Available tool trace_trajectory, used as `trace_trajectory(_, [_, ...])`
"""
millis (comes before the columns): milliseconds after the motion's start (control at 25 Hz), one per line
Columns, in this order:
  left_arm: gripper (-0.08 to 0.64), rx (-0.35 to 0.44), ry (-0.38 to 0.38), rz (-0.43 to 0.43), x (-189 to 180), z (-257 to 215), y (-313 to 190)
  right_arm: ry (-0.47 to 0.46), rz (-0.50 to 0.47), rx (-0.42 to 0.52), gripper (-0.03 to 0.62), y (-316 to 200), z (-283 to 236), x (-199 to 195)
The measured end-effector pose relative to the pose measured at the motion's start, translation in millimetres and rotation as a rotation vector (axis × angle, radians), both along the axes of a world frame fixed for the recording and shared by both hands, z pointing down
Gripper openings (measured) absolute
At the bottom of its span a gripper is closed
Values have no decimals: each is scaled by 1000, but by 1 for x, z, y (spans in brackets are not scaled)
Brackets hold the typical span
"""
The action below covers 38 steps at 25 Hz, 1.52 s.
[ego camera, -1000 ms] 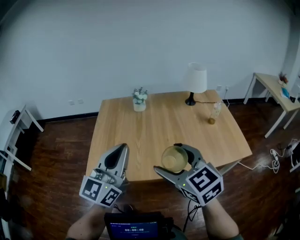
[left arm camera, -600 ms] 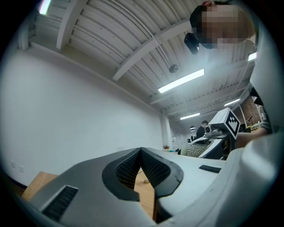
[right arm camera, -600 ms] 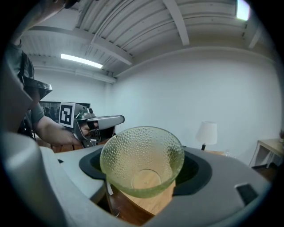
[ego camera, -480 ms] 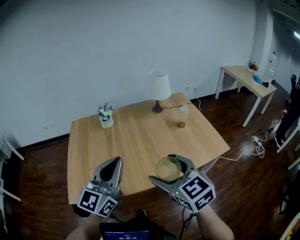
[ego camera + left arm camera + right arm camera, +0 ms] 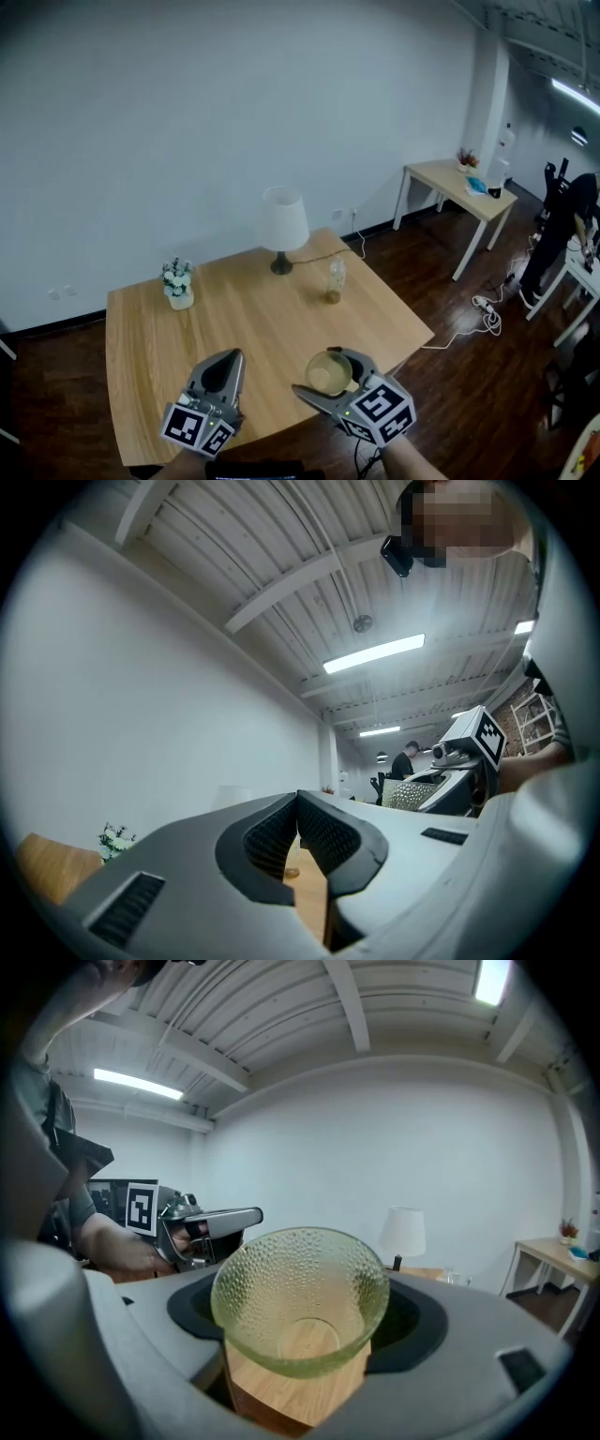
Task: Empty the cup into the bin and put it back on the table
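A pale green dimpled glass cup (image 5: 327, 373) sits upright between the jaws of my right gripper (image 5: 330, 371), which is shut on it above the near edge of the wooden table (image 5: 234, 314). In the right gripper view the cup (image 5: 300, 1293) fills the middle, and nothing shows inside it. The right gripper (image 5: 302, 1314) clasps it on both sides. My left gripper (image 5: 228, 364) hovers beside it on the left over the table's near edge, shut and empty. Its tips (image 5: 298, 801) meet in the left gripper view. No bin is in view.
On the table stand a white lamp (image 5: 283, 223), a small vase of flowers (image 5: 176, 284) and a clear bottle (image 5: 334, 279). A light side table (image 5: 457, 181) stands at the right wall, with cables (image 5: 487, 309) on the dark floor. A person (image 5: 409, 758) stands far off.
The view has swung to the right, so the table has slid left and the side table has come in. Both grippers travelled along together, the cup still in the right one.
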<state>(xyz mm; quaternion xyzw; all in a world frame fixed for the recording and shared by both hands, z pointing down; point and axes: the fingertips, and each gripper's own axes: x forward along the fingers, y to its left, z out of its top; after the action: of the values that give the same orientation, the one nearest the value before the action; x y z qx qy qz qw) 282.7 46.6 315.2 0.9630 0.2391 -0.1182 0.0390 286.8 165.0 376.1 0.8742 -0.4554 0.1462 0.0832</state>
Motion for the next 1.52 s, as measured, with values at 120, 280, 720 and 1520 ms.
trace_trajectory(120, [-8, -23, -5, 2, 14, -1, -8, -3, 22, -3, 410, -3, 1, 13])
trace_trajectory(280, [-8, -39, 2, 18, 35, -1, -16, 12, 58, -6, 410, -8, -2, 41])
trace_trajectory(720, [-6, -33, -75, -24, 77, 20, -42, -36, 60, -26, 410, -26, 24, 89])
trace_trajectory(1520, [-6, -38, -194, -284, 155, 58, -35, -102, -213, -54, 410, -31, 68, 187])
